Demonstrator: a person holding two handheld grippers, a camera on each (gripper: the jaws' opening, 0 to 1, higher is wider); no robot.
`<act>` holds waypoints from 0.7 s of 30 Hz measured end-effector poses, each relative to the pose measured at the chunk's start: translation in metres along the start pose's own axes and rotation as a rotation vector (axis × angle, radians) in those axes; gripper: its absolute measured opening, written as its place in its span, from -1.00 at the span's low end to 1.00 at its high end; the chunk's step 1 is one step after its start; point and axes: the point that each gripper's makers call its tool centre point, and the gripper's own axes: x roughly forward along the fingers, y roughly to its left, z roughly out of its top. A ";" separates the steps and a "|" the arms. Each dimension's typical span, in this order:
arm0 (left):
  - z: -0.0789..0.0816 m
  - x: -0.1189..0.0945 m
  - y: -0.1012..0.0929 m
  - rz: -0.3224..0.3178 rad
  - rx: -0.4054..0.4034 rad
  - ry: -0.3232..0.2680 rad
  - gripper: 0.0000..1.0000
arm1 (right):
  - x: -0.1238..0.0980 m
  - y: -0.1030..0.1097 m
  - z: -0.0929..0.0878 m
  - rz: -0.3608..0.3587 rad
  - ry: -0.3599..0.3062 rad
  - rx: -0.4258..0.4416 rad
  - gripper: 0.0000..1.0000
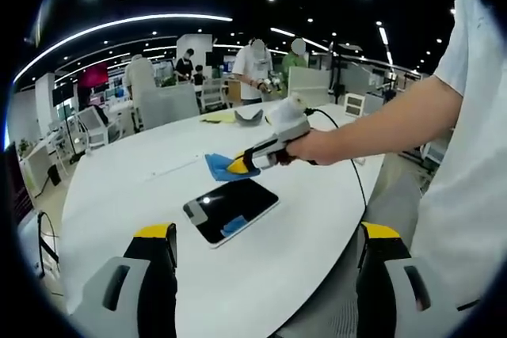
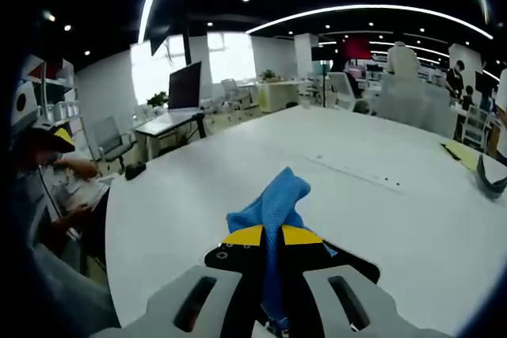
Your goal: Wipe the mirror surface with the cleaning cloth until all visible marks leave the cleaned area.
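Mirror (image 1: 230, 210): flat dark rectangular panel with a pale edge, lying on the white table (image 1: 142, 187) near its front edge; it reflects a ceiling light and a patch of blue. In the right gripper view its dark surface (image 2: 352, 263) shows just beyond the jaw tips, partly hidden by them.

Cleaning cloth (image 2: 272, 205): blue, bunched, pinched between the two yellow-tipped jaws of the right gripper (image 2: 272, 237), which are closed on it with only the fabric between them; the free end stands up past the tips. In the left gripper view the cloth (image 1: 221, 166) is at the table surface just beyond the mirror's far edge; whether it touches the mirror cannot be told.

Right gripper (image 1: 240, 165), left gripper view: held in a person's hand (image 1: 311, 147), cable trailing behind over the table.

Left gripper (image 1: 268, 232): jaws wide apart, nothing between them, near the table's front edge, short of the mirror.

Table, other items: a yellow sheet (image 2: 462, 153) and a grey curved object (image 2: 489, 180) at the far side.

Surroundings: open office with desks, chairs, a monitor (image 2: 184, 85) and several people standing.

No containers can be made out on the table.
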 end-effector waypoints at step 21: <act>0.001 -0.002 0.010 -0.002 0.021 -0.008 0.91 | 0.026 0.034 0.019 0.053 -0.005 -0.033 -0.97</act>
